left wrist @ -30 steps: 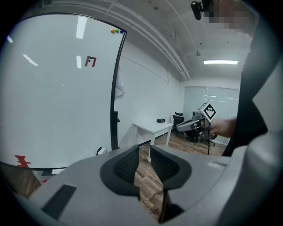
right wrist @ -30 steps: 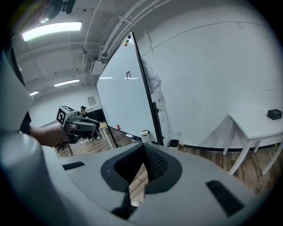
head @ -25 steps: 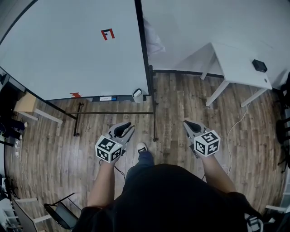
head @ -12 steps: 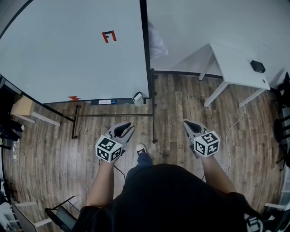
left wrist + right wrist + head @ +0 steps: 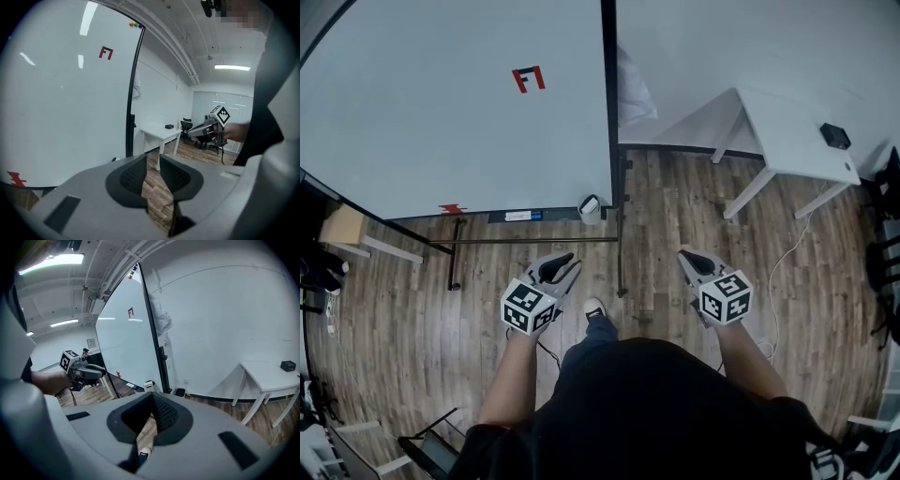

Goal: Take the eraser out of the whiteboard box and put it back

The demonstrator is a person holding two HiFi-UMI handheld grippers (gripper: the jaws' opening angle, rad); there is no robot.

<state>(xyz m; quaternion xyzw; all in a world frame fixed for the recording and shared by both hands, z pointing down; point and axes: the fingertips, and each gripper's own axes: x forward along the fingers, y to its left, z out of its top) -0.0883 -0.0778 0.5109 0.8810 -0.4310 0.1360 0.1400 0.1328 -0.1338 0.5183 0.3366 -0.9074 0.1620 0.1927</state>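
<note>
- The approach is judged to be the step in hand: the whiteboard [image 5: 441, 103] is faced and nothing has been taken yet
- The left gripper [image 5: 566, 262] is held with its jaws nearly together, a thin gap left between them, and nothing is gripped
- The whiteboard box [image 5: 589, 206] is seen at the board's lower right corner, well ahead of both grippers; the eraser cannot be made out and is presumed to be inside
- The right gripper [image 5: 684, 255] is carried empty, its jaw tips closed together
- A further reach to the box with opened jaws is called for next
- Compared with a second ago, board and box are shown slightly lower in the head view, nearer the grippers
</note>
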